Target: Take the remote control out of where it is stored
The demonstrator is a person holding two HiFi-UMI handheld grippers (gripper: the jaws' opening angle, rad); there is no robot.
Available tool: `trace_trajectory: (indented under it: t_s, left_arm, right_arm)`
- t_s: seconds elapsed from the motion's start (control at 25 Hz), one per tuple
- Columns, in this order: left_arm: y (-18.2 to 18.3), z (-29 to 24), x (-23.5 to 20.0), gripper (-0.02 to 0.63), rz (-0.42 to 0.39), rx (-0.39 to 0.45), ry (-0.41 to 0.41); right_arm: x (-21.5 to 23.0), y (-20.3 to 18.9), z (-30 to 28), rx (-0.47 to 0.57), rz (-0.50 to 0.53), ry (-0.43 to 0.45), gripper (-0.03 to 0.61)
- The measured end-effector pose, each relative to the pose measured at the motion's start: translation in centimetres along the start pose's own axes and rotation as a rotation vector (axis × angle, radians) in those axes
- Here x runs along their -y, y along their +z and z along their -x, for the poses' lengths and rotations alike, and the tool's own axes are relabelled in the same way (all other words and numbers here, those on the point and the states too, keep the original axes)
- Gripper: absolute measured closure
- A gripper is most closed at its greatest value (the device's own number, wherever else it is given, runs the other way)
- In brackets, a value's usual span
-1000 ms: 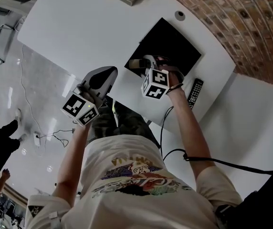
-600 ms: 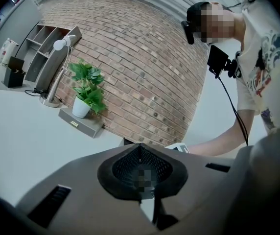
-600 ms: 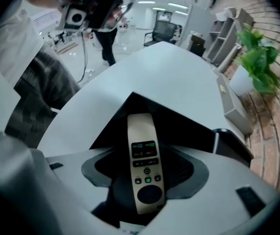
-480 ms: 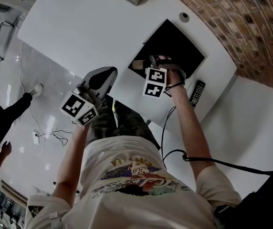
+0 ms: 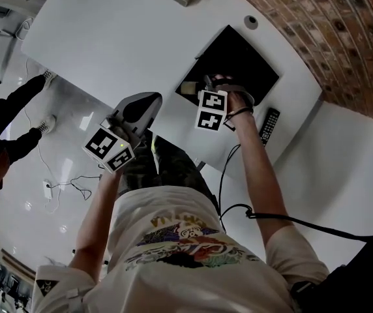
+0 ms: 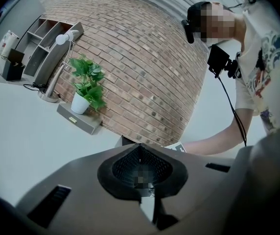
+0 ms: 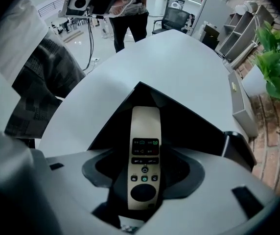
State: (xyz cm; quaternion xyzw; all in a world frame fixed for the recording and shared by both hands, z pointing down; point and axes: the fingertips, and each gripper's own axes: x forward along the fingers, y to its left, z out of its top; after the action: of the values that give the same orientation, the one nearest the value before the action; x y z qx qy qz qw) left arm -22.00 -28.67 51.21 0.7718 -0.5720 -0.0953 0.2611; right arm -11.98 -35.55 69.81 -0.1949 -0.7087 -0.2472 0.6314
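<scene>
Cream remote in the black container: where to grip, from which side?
Pinch the cream remote across its two long edges near mid-length, coming straight down from above. It lies flat, buttons up, in the black container, and is long and narrow, so only its width looks pinchable.

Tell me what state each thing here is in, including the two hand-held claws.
Right gripper: open, jaws just been opening, either side of the beige remote without pressing it.
Beige remote: face up inside the black box, not lifted.
Black box: open at the top.
Black remote: flat on the white table, beside the box.
Left gripper: shut, empty.
Potted plant: upright.
</scene>
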Motion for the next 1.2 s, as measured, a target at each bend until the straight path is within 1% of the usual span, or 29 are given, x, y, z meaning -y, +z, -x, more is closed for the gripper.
trace_trajectory:
  t_s: [0.08, 0.28, 0.52, 0.64, 0.88, 1.2]
  left_arm:
    - [0.0, -0.1, 0.2, 0.611, -0.001, 0.001, -0.009]
    - [-0.1, 0.2, 0.1, 0.611, -0.001, -0.003, -0.016]
    - [-0.2, 0.4, 0.4, 0.611, -0.006, -0.007, -0.028]
    - [-0.2, 0.4, 0.5, 0.611, -0.010, -0.009, -0.035]
    - [0.2, 0.2, 1.1, 0.611, -0.025, -0.010, -0.055]
    - [1.0, -0.6, 1.8, 0.611, -0.054, -0.015, -0.088]
  right_arm:
    - [-0.4, -0.2, 0.1, 0.008, -0.025, 0.010, 0.367]
    - [-0.6, -0.8, 0.3, 0.031, -0.067, -0.028, 0.373]
    - [-0.7, -1.3, 0.6, 0.077, -0.203, -0.064, 0.373]
    - [-0.5, -1.1, 1.2, 0.102, -0.250, -0.087, 0.374]
    - [0.0, -0.5, 2.9, 0.162, -0.347, -0.106, 0.374]
    - [0.8, -0.3, 5.7, 0.203, -0.464, -0.148, 0.374]
